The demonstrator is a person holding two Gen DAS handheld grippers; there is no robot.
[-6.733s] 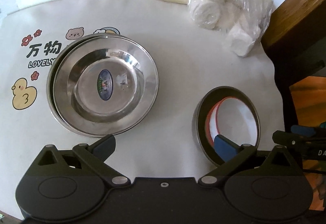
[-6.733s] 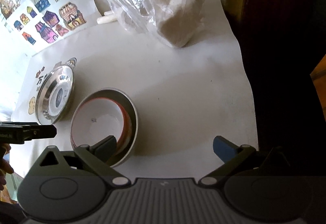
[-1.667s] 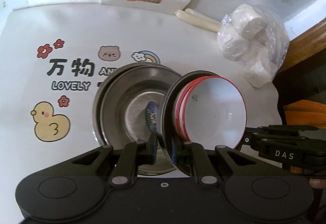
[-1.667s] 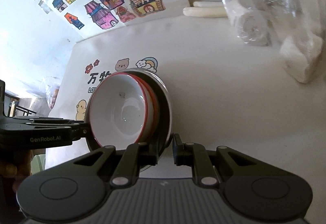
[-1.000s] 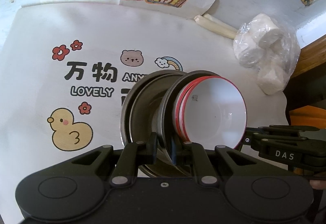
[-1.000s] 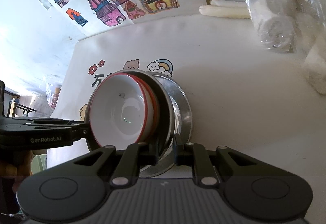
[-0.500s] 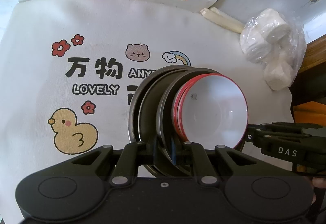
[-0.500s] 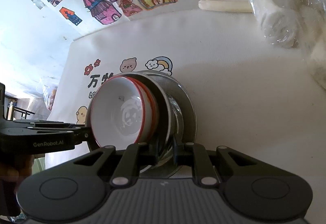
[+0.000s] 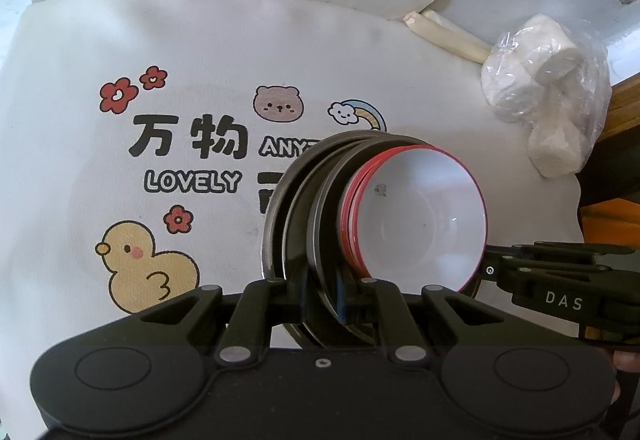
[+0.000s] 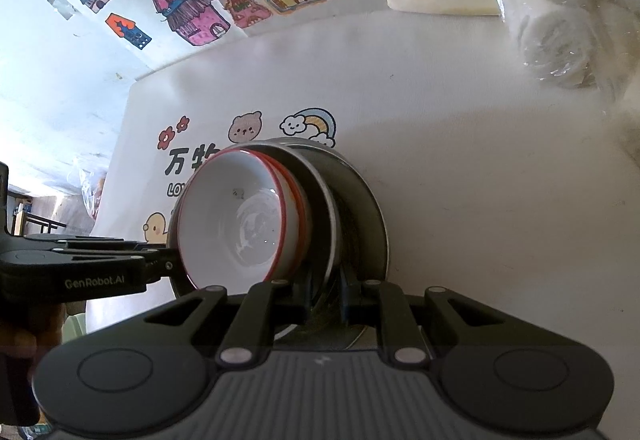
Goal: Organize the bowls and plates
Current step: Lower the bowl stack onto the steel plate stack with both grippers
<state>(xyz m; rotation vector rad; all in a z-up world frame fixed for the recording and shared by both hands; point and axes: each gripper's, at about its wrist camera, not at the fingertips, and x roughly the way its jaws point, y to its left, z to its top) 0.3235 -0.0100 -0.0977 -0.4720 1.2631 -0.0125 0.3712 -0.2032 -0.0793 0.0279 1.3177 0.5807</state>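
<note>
Tabletop cloth: white, with a duck, a bear and flowers drawn on it. It lies under everything.
Left claw: I have it nearly shut, pinching the left rim of the steel bowl.
Steel bowl: both claws hold it by its rim, one on each side, so I think it stays level and does not tip.
Red-rimmed bowls: white inside, nested in the steel bowl, so they ride along with it.
Steel plates: they sit on the cloth right under the held bowl. I think I am setting the bowl down onto them to make one pile.
Right claw: nearly shut too, pinching the right rim of the same steel bowl.
Bag of white rolls: far right, well apart from the pile.
Left view only: the whole duck and the word LOVELY.
Right view only: the broad rim of the steel plates on the right side, and the hand under the left claw.
</note>
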